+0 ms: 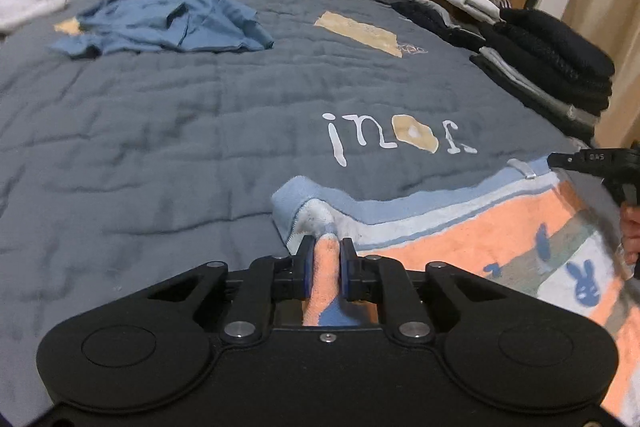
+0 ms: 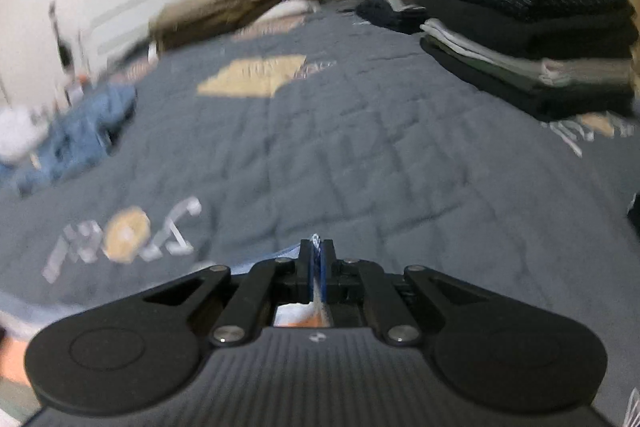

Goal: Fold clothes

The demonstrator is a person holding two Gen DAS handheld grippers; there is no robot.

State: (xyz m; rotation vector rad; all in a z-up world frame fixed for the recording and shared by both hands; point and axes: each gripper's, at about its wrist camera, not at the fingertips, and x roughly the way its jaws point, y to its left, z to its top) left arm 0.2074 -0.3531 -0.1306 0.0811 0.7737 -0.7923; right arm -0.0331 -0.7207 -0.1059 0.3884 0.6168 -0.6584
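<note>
The towel (image 1: 480, 227) lies on the quilt (image 1: 160, 147), at the near edge by the white lettering (image 1: 384, 139). The left gripper (image 1: 325, 247) pinches a bunched corner of it, and the right gripper (image 2: 318, 249) clamps its far edge. A blue shirt (image 1: 168, 19) lies crumpled well beyond the lettering.

The left hand-held gripper (image 1: 327, 247) is matte black, with two round discs, silver screws and blue pads (image 1: 307, 267). The right hand-held gripper (image 2: 318, 253) has the same shape and a ribbed grey top.
</note>
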